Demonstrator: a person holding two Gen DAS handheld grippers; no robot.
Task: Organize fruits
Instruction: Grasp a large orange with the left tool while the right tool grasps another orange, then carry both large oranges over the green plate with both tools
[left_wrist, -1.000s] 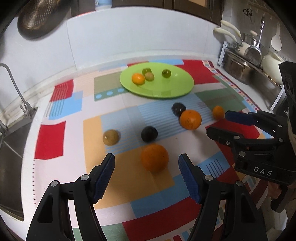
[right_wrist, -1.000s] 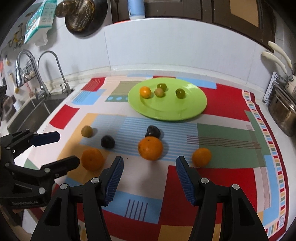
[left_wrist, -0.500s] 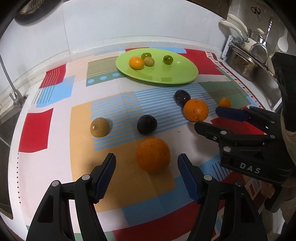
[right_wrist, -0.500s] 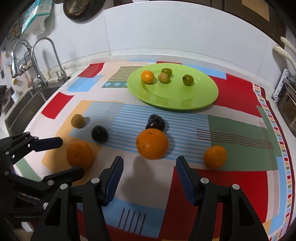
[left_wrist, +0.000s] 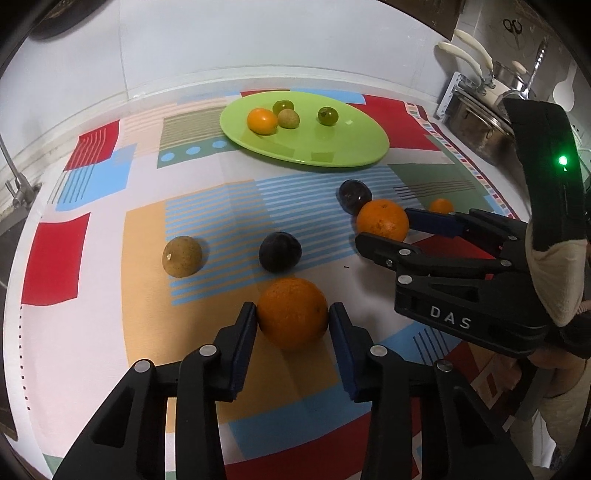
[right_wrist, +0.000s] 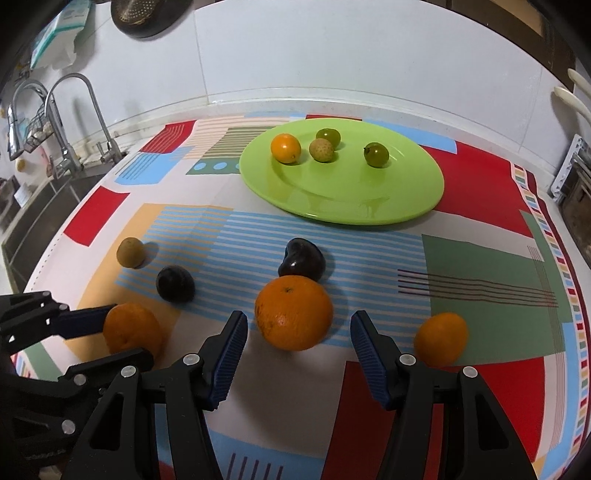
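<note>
My left gripper (left_wrist: 291, 308) is closing on a large orange (left_wrist: 291, 328) that rests on the patterned cloth, and both blue pads touch its sides. In the right wrist view the same orange (right_wrist: 131, 328) sits between the left gripper's fingers at the lower left. My right gripper (right_wrist: 298, 319) is closing slightly around a second large orange (right_wrist: 293, 314); its pads stand clear of the fruit. Beyond them, the green plate (right_wrist: 332, 210) holds a small orange and three small greenish fruits.
Loose on the cloth are two dark plums (right_wrist: 175, 283) (right_wrist: 303, 260), a brown fruit (right_wrist: 130, 252) and a small orange (right_wrist: 439, 338). A sink with taps (right_wrist: 62, 122) lies at the left. A dish rack with pots (left_wrist: 476, 122) stands at the right.
The left jaws have closed in from wide open onto the near orange. Both grippers have come down and forward, the right one up to the second orange.
</note>
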